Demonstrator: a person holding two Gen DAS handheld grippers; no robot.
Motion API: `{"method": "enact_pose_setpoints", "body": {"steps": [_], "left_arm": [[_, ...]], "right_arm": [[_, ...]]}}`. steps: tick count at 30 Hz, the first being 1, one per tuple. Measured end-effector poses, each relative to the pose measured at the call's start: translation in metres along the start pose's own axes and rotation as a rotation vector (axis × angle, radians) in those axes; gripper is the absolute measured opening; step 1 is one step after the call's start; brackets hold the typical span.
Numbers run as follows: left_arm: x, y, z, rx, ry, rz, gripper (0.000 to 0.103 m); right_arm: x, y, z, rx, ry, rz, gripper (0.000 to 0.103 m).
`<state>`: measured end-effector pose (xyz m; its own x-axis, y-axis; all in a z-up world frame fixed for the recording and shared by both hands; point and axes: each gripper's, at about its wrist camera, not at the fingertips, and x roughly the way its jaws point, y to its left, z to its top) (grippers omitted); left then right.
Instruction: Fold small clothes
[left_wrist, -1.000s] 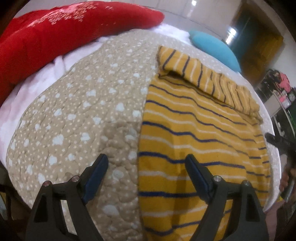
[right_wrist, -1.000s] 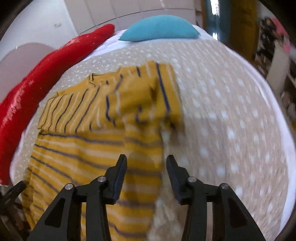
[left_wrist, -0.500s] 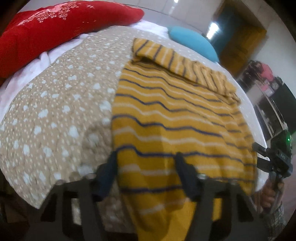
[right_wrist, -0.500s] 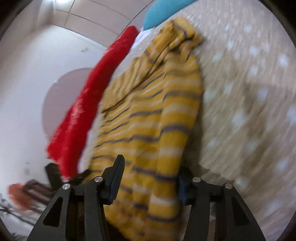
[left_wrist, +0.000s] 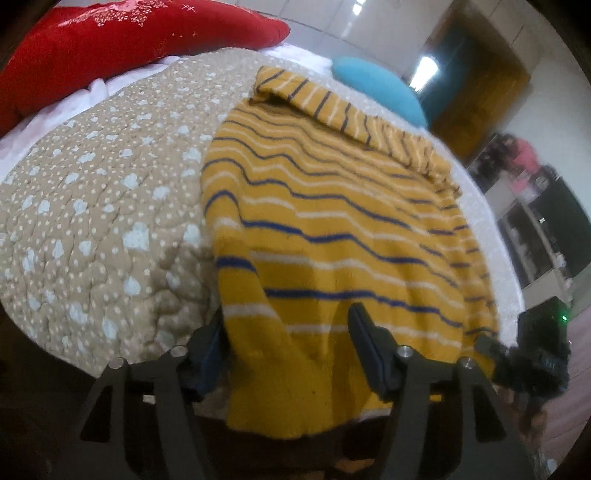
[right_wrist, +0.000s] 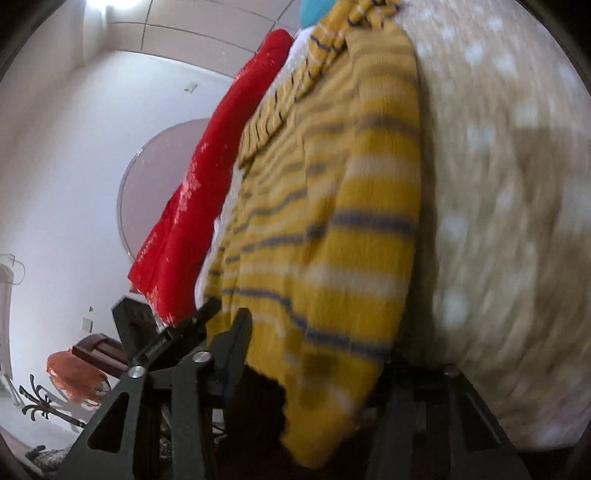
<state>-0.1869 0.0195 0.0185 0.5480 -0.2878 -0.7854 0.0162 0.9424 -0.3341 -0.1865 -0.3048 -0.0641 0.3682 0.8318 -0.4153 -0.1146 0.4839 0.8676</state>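
A yellow sweater with blue and white stripes lies on a beige dotted quilt, its sleeves folded across the far end. Its near hem hangs over the bed's front edge. My left gripper is open, its jaws on either side of the hem's left corner. My right gripper is open around the hem's right corner, and the sweater hangs between its jaws. The right gripper also shows in the left wrist view at the lower right.
A red pillow lies along the far left of the bed and a blue pillow at the far end. Shelves and a dark doorway are at the right. A round wall panel and a coat stand are left of the bed.
Both grippers have dropped to the bed's front edge and moved onto the sweater's hem. The right view has tilted sideways. The hem now hangs between both pairs of jaws.
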Motion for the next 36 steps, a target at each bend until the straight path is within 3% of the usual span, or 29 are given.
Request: {"method": "enact_pose_setpoints", "body": {"steps": [2,3,4,8,15,18,21,30,36], "left_arm": [[0.001,-0.001,0.005,0.012,0.021,0.062,0.018],[0.001,0.003,0.008,-0.005,0.034,0.032,0.011],[-0.001,0.009,0.014,-0.047,0.053,0.008,0.010],[-0.021,0.014,0.018,-0.090,0.042,-0.007,0.008],[-0.078,0.003,-0.002,-0.046,-0.034,-0.055,0.008],[-0.073,-0.002,-0.012,-0.017,-0.017,-0.029,0.008],[-0.062,0.004,-0.002,-0.032,0.007,-0.018,0.008],[-0.055,-0.022,0.095,0.030,-0.118,0.010,0.008],[-0.012,-0.038,0.181,0.014,-0.130,0.043,0.008]], "right_arm": [[0.007,0.001,-0.011,-0.002,0.000,-0.054,0.027],[0.008,0.001,-0.010,-0.005,-0.003,-0.082,0.016],[0.008,0.003,-0.009,-0.011,-0.006,-0.110,0.014],[-0.009,0.029,-0.006,-0.096,-0.038,-0.134,0.011],[-0.059,0.078,-0.032,-0.255,-0.032,-0.080,0.009],[-0.061,0.076,-0.049,-0.276,0.015,-0.104,0.009],[-0.053,0.065,-0.043,-0.241,0.029,-0.116,0.009],[-0.052,0.104,0.048,-0.302,-0.114,-0.119,0.009],[-0.038,0.121,0.133,-0.301,-0.220,-0.186,0.009]]}}
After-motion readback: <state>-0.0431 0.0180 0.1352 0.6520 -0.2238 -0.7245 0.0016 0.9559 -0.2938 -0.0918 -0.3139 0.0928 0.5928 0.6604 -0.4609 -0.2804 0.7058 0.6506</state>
